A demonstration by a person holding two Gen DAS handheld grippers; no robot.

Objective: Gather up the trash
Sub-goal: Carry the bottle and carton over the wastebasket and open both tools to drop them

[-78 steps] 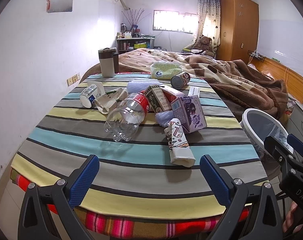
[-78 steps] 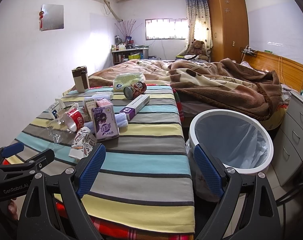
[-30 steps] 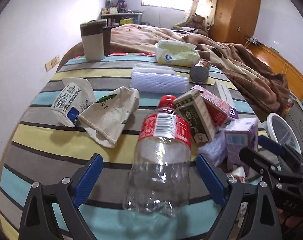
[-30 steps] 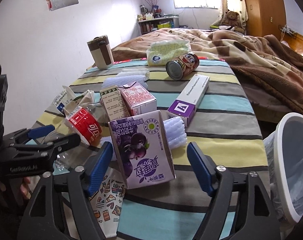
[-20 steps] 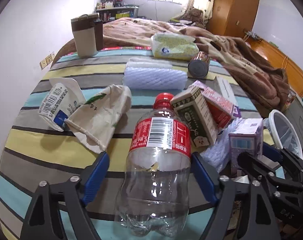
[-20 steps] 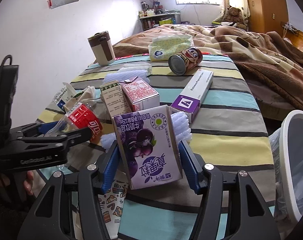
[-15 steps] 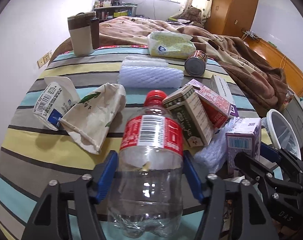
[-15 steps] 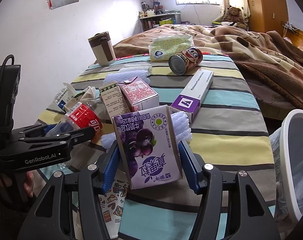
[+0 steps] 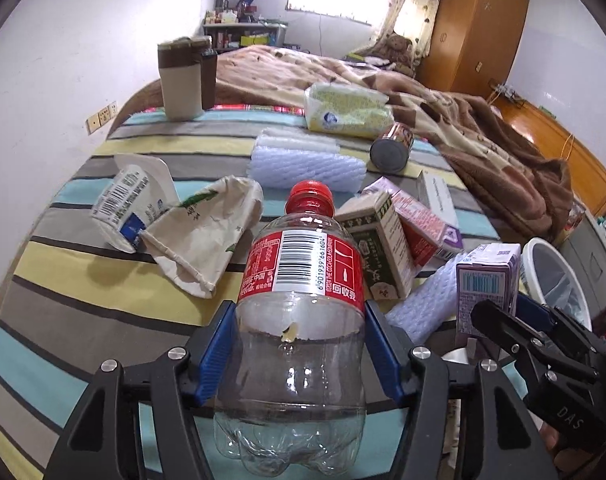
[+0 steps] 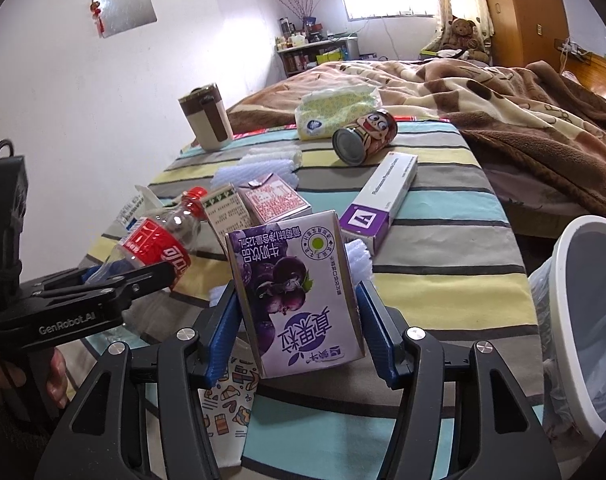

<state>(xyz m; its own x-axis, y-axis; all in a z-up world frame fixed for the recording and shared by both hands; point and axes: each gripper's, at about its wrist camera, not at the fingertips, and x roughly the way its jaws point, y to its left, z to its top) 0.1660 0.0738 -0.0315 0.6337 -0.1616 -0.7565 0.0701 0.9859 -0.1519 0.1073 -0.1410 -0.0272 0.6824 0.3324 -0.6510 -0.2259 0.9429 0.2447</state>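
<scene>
My left gripper (image 9: 299,356) is shut on an empty clear plastic bottle (image 9: 299,320) with a red label and red cap, blue pads pressed on both its sides. A purple drink carton (image 10: 297,292) stands between the blue pads of my right gripper (image 10: 299,322), which is shut on it. In the left wrist view the same purple carton (image 9: 487,280) shows at the right, with the right gripper (image 9: 515,320) around it. The right wrist view shows the bottle (image 10: 155,244) at the left, in the left gripper (image 10: 131,280). A white bin (image 10: 563,280) with a plastic liner stands at the table's right edge.
On the striped tablecloth (image 9: 83,260) lie a crushed paper cup (image 9: 207,240), a yoghurt cup (image 9: 127,204), green and pink cartons (image 9: 379,248), foam netting (image 9: 307,168), a tin can (image 10: 363,136), a long purple box (image 10: 383,200), a tissue pack (image 9: 343,108) and a brown tumbler (image 9: 181,80). A bed lies beyond.
Both grippers moved forward over the table. The left jaws shut on the bottle and the right jaws shut on the purple carton; both items now look slightly raised.
</scene>
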